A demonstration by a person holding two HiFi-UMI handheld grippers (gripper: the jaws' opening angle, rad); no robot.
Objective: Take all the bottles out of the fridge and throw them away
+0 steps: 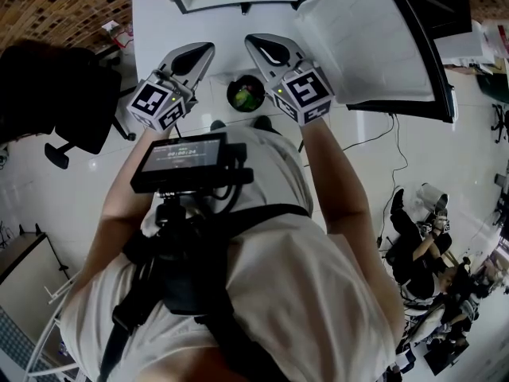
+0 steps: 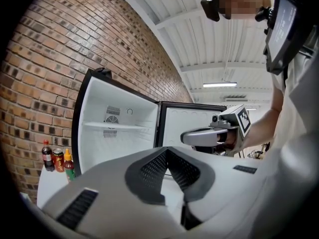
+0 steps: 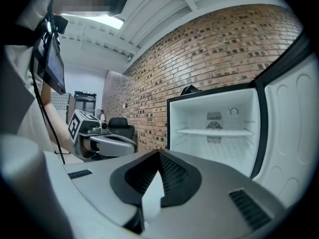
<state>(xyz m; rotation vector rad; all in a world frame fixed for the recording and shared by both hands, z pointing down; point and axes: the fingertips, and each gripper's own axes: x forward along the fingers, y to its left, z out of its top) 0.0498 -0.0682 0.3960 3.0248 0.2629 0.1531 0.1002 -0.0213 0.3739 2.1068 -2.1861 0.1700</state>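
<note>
The small fridge (image 2: 119,133) stands open in front of me. Its white inside (image 3: 214,143) shows one bare shelf and no bottles. A cola bottle (image 2: 47,156), a can (image 2: 58,159) and a red sauce bottle (image 2: 68,165) stand outside, left of the fridge. A round dark bin (image 1: 246,94) with something green in it sits on the floor between my grippers. My left gripper (image 1: 199,52) (image 2: 168,151) and my right gripper (image 1: 262,44) (image 3: 158,153) hang side by side before the fridge, both shut with nothing in them.
The fridge door (image 1: 374,38) swings out to the right. A black office chair (image 1: 56,94) stands at the left by the brick wall. A cable (image 1: 390,134) runs over the white floor at the right, and a seated person (image 1: 421,241) is further right.
</note>
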